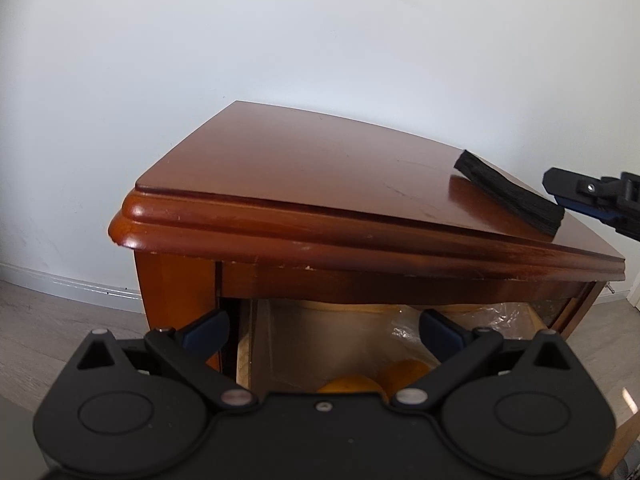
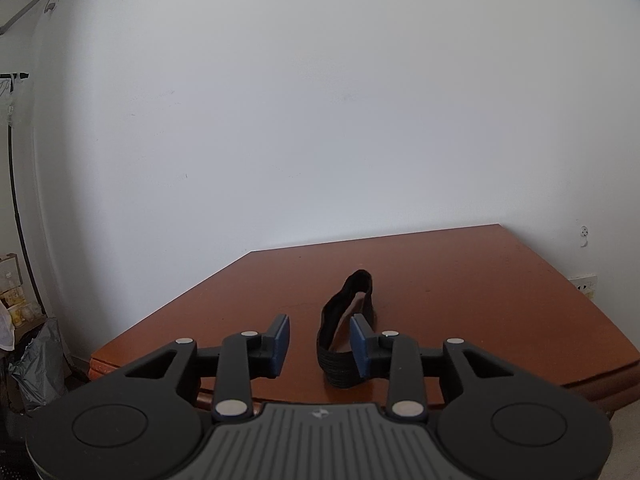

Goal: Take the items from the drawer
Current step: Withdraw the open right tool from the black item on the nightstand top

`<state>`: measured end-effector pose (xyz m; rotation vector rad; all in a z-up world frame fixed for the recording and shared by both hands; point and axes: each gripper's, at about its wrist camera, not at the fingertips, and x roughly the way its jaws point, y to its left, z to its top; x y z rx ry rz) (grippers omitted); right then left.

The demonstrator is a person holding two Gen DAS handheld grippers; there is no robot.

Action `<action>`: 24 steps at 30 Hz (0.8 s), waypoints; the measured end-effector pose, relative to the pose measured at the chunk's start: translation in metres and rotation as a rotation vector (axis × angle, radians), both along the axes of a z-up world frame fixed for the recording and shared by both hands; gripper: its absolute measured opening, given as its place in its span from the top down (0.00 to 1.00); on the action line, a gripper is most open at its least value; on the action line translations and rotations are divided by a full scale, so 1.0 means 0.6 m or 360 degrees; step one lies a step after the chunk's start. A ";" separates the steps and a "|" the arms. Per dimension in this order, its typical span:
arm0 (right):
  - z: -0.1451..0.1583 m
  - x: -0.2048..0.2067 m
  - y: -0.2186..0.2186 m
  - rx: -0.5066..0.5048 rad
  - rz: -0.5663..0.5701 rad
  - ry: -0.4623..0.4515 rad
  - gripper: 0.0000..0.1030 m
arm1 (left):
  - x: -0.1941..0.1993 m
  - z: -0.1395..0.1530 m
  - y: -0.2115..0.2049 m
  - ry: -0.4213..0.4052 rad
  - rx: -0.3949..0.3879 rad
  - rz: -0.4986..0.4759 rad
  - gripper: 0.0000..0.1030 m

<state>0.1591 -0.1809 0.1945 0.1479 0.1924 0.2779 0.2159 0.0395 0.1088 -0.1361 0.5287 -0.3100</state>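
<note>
Lying on the brown wooden counter (image 2: 460, 280) against a white wall (image 2: 300, 100): black strap (image 2: 344, 320). Hovering apart, gripping nothing: right hand-held gripper (image 2: 320, 344); left hand-held gripper (image 1: 324, 330), facing the open drawer (image 1: 360, 344).
</note>
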 end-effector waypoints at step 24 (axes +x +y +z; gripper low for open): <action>-0.007 0.042 0.003 -0.0035 -0.0049 0.0130 0.65 | 0.006 -0.005 -0.007 0.0009 0.0013 0.0013 0.00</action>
